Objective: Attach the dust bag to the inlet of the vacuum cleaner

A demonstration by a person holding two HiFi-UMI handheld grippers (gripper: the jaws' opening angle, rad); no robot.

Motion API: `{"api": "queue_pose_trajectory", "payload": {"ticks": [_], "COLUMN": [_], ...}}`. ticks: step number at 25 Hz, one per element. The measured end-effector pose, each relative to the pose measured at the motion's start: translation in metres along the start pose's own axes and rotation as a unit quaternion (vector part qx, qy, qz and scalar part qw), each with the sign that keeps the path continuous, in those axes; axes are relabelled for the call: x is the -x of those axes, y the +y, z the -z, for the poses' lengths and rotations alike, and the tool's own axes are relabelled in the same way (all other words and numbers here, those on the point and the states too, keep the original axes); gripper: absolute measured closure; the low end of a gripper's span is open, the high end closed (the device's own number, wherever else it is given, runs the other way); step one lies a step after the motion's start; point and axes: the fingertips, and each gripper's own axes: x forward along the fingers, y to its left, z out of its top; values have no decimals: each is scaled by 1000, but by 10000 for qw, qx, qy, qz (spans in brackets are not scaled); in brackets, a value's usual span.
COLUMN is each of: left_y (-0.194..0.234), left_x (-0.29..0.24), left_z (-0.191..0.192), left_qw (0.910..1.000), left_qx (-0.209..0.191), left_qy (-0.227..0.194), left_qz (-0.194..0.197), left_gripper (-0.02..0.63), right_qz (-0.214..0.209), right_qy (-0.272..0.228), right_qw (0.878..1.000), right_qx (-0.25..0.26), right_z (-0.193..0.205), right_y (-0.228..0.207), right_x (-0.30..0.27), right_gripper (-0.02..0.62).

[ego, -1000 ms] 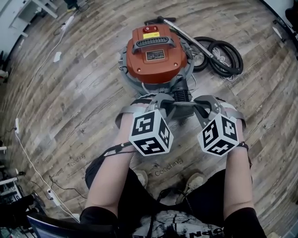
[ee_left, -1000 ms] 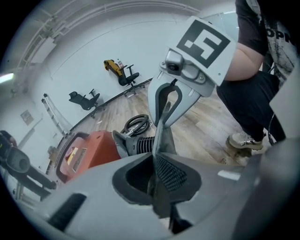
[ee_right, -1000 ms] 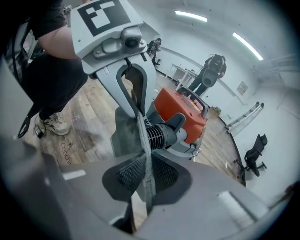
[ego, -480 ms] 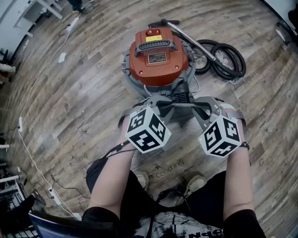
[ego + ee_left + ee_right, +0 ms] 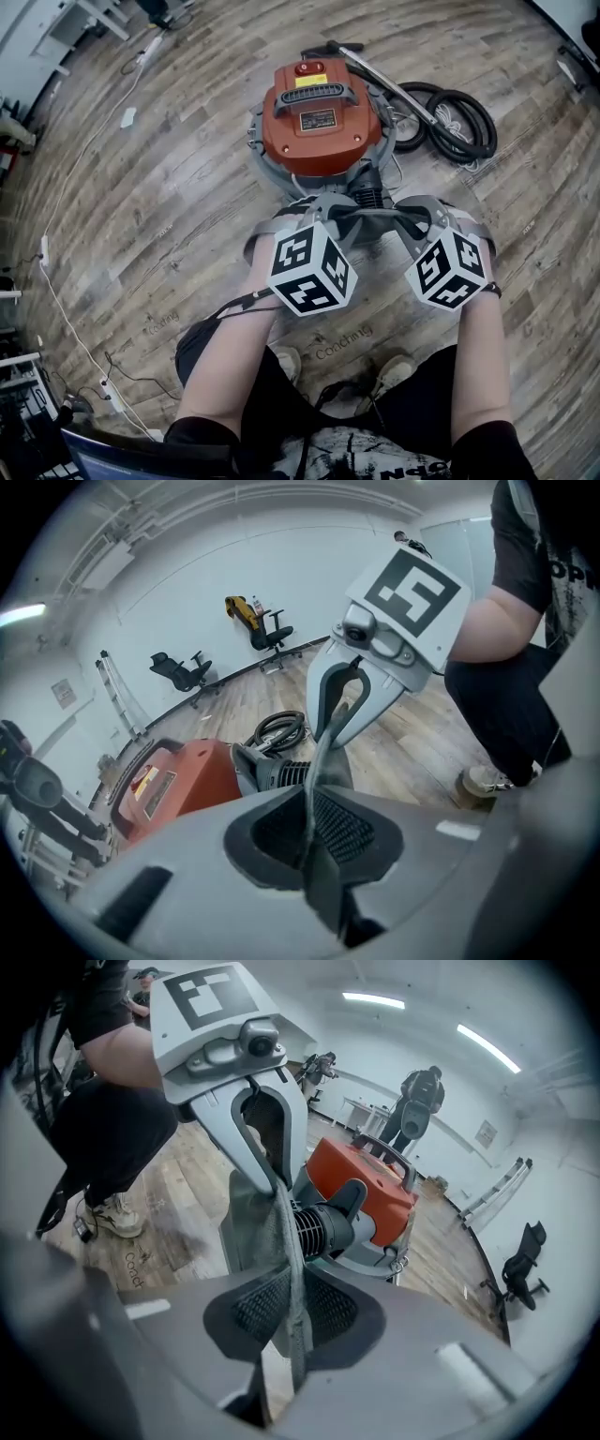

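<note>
Dust bag in left tongs, loosening right tongs

The person wears a black short-sleeved T-shirt with white block lettering across the front, only partly readable from above. Its black sleeves end above the elbows and leave the forearms bare. Below are black trousers, loose in the leg. On the feet are pale, well-worn trainers with light laces. A thin black cable runs across the left wrist and off towards the trousers, and more black cords hang at the lap. A narrow black strap circles the right wrist. A grey band crosses the left hand; a matching one crosses the right hand.
</note>
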Motion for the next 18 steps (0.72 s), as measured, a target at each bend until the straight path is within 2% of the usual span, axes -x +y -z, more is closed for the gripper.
{"api": "queue_pose_trajectory", "payload": {"ticks": [6,11,18], "left_y": [-5,-4,11], "left_x": [-5,-12,-9], "left_z": [25,39,17], "left_qw": [9987,9974,9982], "left_qx": [335,543,567], "left_qy": [326,457,169], "left_qz": [186,127,-136], "left_gripper": [580,577,571], "right_qz": [175,253,108], "right_qy": [-96,-168,-217], "right_qw": [9993,9985,9994], "right_qx": [309,449,-248], "right_z": [-26,-40,-19], "right_y": [-2,2,-3], "right_x": [9,8,9], "right_gripper": [554,552,557]}}
